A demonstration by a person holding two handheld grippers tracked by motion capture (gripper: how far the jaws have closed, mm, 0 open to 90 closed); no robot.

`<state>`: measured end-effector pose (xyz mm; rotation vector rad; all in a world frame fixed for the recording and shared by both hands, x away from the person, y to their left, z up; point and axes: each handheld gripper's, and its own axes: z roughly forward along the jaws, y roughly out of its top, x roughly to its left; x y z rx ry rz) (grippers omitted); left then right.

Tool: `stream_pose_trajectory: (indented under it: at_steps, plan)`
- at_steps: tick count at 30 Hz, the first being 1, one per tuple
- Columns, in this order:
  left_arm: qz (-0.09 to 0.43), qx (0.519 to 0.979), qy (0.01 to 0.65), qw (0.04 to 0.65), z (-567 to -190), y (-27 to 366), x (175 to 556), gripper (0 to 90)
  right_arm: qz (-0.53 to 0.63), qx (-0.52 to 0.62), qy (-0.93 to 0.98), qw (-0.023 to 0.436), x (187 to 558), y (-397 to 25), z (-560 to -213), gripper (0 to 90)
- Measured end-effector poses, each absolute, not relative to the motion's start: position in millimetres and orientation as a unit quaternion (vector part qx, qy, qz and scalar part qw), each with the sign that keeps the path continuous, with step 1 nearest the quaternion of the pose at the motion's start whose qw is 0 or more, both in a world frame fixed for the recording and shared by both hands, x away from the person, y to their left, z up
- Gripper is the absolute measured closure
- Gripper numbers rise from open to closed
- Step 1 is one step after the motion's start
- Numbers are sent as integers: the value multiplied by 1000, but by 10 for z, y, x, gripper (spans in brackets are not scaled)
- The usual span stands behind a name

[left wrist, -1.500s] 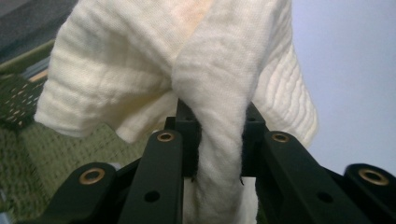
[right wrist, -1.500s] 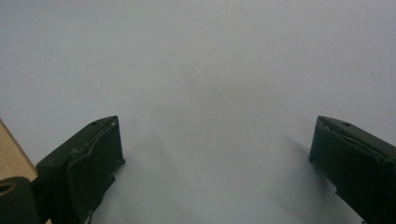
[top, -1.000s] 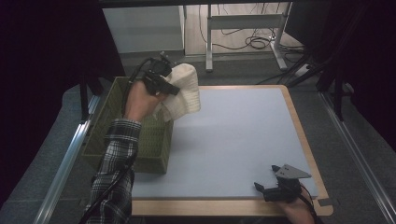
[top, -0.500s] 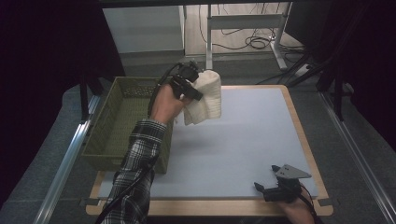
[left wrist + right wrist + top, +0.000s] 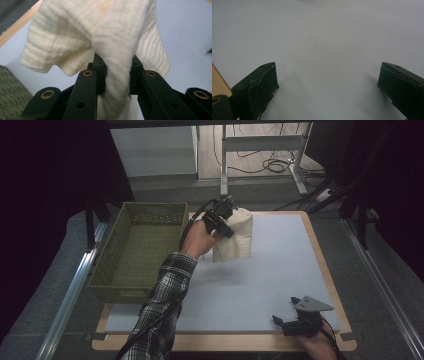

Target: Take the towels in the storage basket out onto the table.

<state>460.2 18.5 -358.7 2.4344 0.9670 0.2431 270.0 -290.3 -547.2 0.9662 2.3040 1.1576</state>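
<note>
A cream ribbed cloth (image 5: 236, 236) hangs in the air over the pale blue mat (image 5: 280, 265), just right of the green basket (image 5: 126, 265). My left gripper (image 5: 223, 222) is shut on it from above. In the left gripper view the cloth (image 5: 100, 32) is pinched between the two black jaws, and the left gripper (image 5: 116, 75) holds a bunched fold of it. My right gripper (image 5: 287, 321) rests low at the mat's front right edge. In the right gripper view the right gripper (image 5: 327, 82) stands open, jaws wide apart over bare mat.
The green woven basket sits at the table's left side, its inside bare in the high view. The wooden table edge (image 5: 327, 270) frames the mat. Behind the table stand a metal desk frame (image 5: 260, 142) and floor cables (image 5: 275, 166).
My left gripper has carried the cloth rightward, from above the basket's right edge out over the mat. The right gripper has stayed put.
</note>
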Motion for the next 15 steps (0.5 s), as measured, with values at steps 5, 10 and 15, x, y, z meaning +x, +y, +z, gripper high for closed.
stream_pose_trajectory:
  at_steps: [5,10,15]
  plan:
    - [82,900,351,247,-3707,74,4608,749,413,343,821,194,2702,-2904,-5472,25]
    - [71,905,347,237,-3876,-39,4610,744,413,344,821,193,2700,-2903,-5472,25]
    - [63,906,347,233,-4074,-147,4609,738,413,344,821,193,2701,-2904,-5472,26]
